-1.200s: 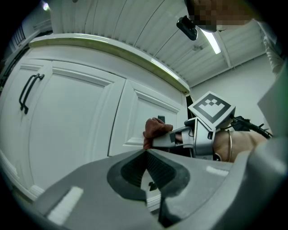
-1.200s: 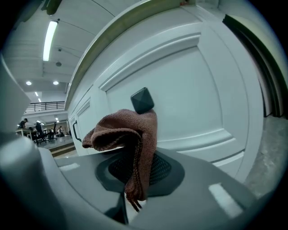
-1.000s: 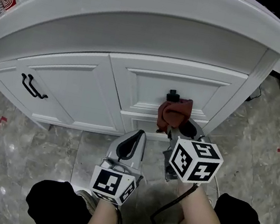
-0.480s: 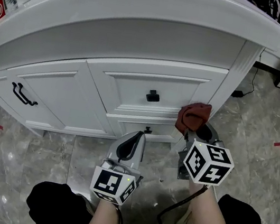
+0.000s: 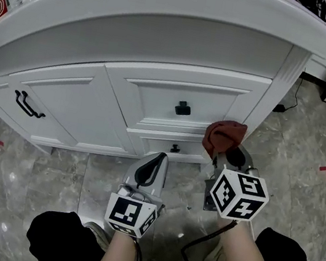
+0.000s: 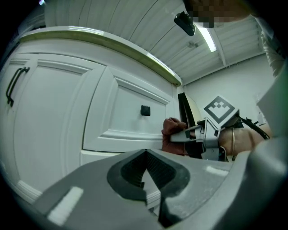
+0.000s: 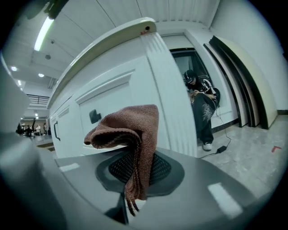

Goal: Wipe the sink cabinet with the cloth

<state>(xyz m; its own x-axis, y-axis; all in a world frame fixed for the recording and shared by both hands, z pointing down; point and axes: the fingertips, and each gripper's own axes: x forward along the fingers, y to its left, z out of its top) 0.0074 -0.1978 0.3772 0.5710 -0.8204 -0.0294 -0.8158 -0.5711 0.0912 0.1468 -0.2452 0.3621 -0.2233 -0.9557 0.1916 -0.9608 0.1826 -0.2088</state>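
Right of drawer knob (image 5: 183, 108): cloth (image 5: 224, 134) in right gripper (image 5: 220, 157), near sink cabinet (image 5: 62, 99)

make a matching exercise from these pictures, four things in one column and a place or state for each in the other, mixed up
Things
1. cloth
2. left tongs
3. square knob
4. bar handle

Place or state
A. on the left cabinet door
B. shut, with nothing between them
C. clamped in the right tongs
D. in the middle of the upper drawer front

Pairs: 1-C, 2-B, 3-D, 4-A
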